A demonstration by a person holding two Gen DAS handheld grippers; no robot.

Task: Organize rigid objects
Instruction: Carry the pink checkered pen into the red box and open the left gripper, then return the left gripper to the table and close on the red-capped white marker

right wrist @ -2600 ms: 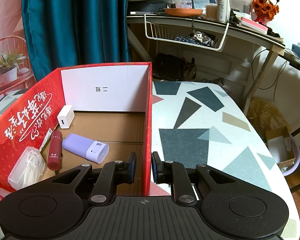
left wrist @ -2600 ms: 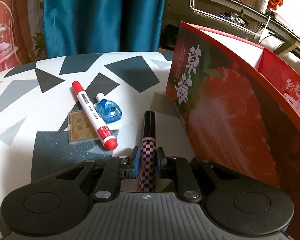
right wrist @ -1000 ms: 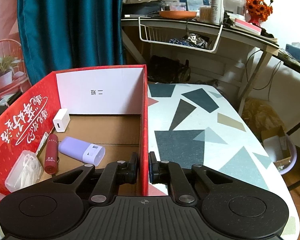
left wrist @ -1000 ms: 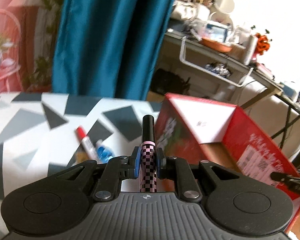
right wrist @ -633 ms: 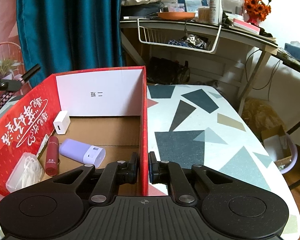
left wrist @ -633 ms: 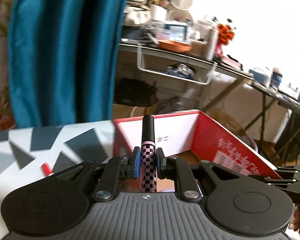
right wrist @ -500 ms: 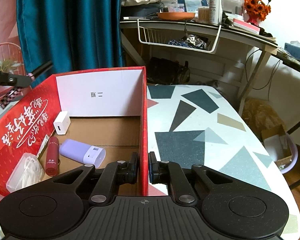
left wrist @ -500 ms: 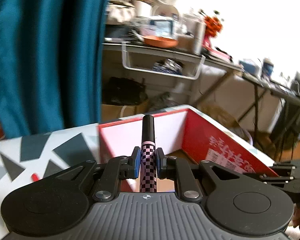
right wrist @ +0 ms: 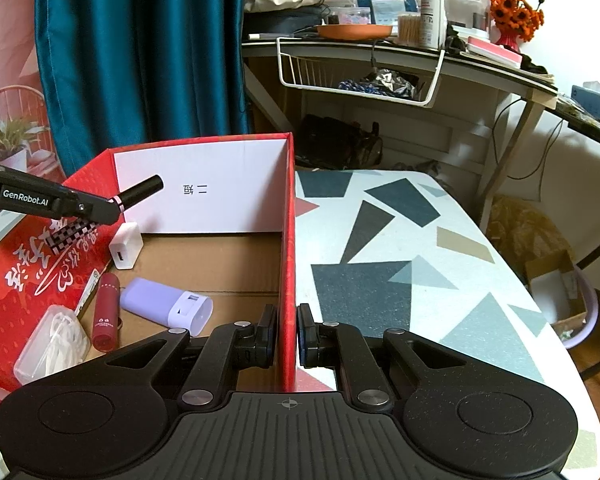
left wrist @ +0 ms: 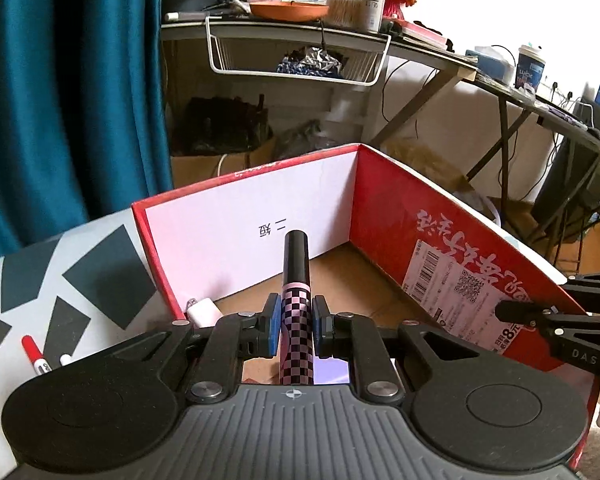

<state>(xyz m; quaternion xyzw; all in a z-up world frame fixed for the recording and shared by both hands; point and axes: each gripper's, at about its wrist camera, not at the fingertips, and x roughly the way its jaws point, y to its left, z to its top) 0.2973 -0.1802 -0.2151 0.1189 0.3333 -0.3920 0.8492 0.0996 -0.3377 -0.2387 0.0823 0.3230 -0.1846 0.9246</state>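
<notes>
1. The left gripper (left wrist: 294, 330) pinches a checkered pen (left wrist: 296, 312) between its blue pads, black cap pointing forward, and holds it in the air over the red box (left wrist: 384, 204)
2. From the right wrist view the pen (right wrist: 140, 190) hangs above the box's left wall, clear of the floor, so I judge it is about to be lowered and let go inside
3. The right gripper (right wrist: 287, 336) is pressed onto the box's right wall (right wrist: 288, 240), one finger on each side; this likely steadies the box while things drop in
4. Already on the cardboard floor: a white charger (right wrist: 126, 245) by the back wall, a dark red tube (right wrist: 106, 312), a lilac case (right wrist: 166, 306) and a clear case (right wrist: 52, 346)
5. A red marker (left wrist: 36, 354) lies outside on the table (left wrist: 60, 264), with a small white item just beside it, so the sorting looks unfinished
6. The pen could land on the tube or lilac case if released where it is; the bare floor farther right seems the safer spot
</notes>
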